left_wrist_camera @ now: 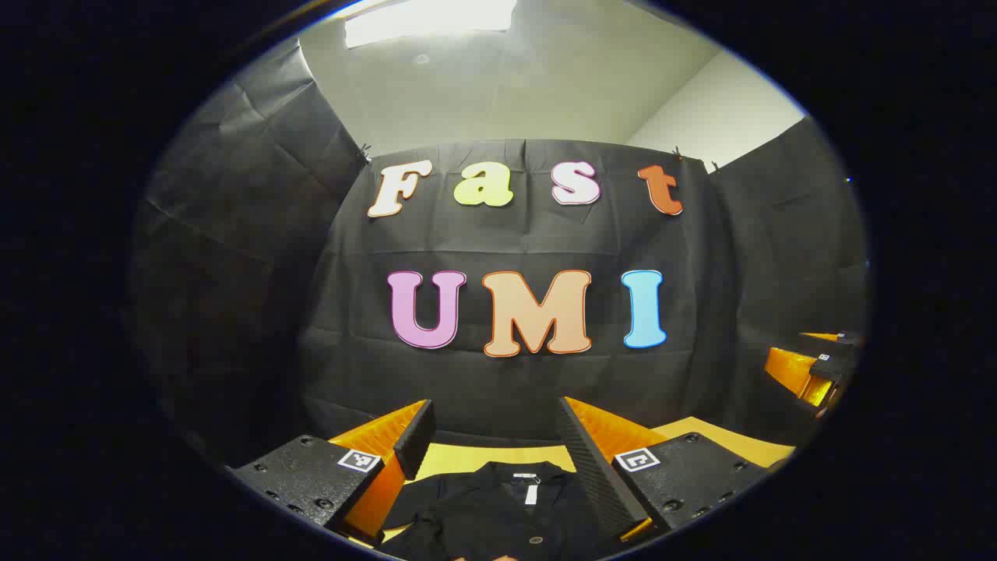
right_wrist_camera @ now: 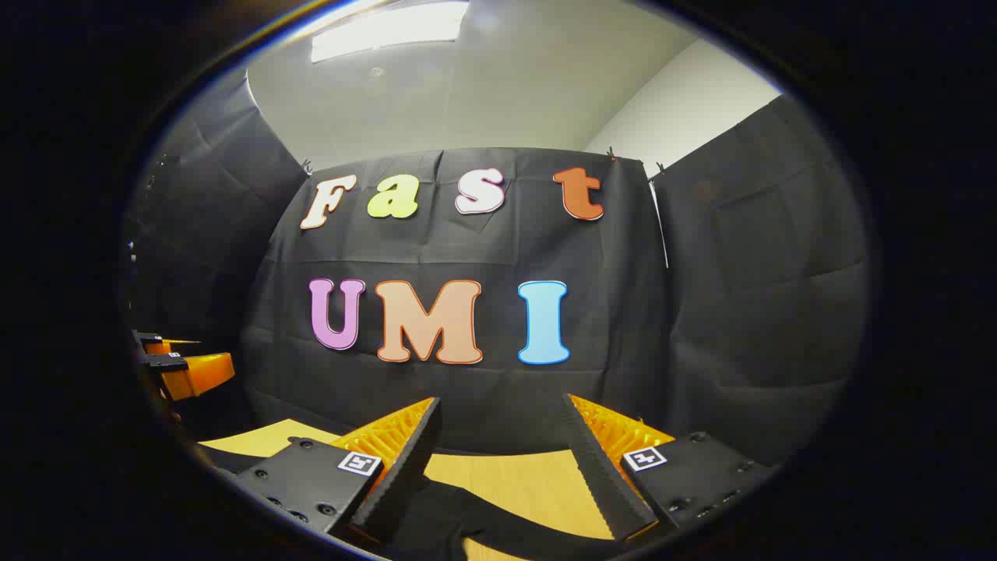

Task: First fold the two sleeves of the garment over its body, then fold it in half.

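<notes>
You held the left gripper [left_wrist_camera: 494, 425] up off the table [left_wrist_camera: 467, 460], its fingers spread wide and gripping nothing. Between and below them lay the garment [left_wrist_camera: 498, 510], a dark shirt spread flat on the yellow tabletop, its collar toward the black wall [left_wrist_camera: 530, 234] and a small white tag [left_wrist_camera: 532, 492] showing at the neck. A button [left_wrist_camera: 536, 539] sat on the shirt's front near the lower edge of the left gripper view. At the far right of that view you could see the right gripper [left_wrist_camera: 814, 370], raised and well apart from the left one.

In the right gripper view, your right gripper [right_wrist_camera: 498, 425] was likewise wide open and empty, poised above the table [right_wrist_camera: 514, 483]. A dark strip of the garment [right_wrist_camera: 483, 522], likely a sleeve though you could not be sure, ran across the wood-toned top just beneath the fingers; whether the fingers touched the cloth could not be told. At the left edge of that view the left gripper [right_wrist_camera: 183, 366] showed, held off the table.

Behind everything hung the black cloth wall [right_wrist_camera: 467, 249], with a pale ceiling [right_wrist_camera: 467, 93] and a bright ceiling light [right_wrist_camera: 389, 29] above it.
</notes>
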The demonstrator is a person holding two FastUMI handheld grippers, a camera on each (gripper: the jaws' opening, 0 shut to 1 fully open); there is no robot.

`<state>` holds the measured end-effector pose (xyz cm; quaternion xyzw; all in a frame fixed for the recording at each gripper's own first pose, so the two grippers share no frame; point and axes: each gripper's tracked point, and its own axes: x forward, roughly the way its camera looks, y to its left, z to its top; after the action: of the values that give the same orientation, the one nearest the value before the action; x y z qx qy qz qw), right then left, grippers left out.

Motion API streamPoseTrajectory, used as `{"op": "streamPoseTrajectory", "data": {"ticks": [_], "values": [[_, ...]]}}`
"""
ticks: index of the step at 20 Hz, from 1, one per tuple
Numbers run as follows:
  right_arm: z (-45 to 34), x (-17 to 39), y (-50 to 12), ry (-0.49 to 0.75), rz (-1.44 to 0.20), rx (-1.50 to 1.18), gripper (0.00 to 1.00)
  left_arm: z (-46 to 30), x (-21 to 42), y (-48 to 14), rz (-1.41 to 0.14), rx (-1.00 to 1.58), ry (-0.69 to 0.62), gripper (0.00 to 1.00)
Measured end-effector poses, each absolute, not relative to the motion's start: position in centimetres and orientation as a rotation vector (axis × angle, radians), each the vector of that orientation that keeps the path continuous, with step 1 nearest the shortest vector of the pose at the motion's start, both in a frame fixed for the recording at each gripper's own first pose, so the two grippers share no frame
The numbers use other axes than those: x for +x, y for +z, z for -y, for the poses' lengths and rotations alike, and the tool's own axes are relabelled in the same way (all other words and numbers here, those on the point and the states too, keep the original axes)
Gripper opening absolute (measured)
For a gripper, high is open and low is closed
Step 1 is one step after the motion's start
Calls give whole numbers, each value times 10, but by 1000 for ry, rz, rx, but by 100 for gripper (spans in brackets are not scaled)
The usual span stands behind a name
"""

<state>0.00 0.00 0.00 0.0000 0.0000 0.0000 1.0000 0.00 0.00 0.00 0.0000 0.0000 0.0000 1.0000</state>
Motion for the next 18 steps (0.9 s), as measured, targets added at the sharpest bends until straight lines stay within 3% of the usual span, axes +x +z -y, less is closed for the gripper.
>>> {"op": "streamPoseTrajectory", "data": {"ticks": [3, 6, 7, 8, 13, 18], "values": [[-1, -2, 1, -5, 9, 11, 100, -2, -1, 0, -1, 1, 1, 92], [-6, -5, -7, -4, -15, 27, 93, -10, -1, 0, 0, 11, 16, 92], [-10, -5, -9, 1, -22, 33, 96, -12, -2, 1, 3, 13, 19, 92], [-13, -6, -10, 6, -26, 36, 93, -14, -3, 2, 3, 17, 22, 92], [-28, -9, -13, 32, -30, 30, 96, -25, -4, 0, -2, 27, 34, 92], [-37, -10, -20, 40, -59, 58, 93, -36, -5, -1, -3, 39, 44, 93]]}}
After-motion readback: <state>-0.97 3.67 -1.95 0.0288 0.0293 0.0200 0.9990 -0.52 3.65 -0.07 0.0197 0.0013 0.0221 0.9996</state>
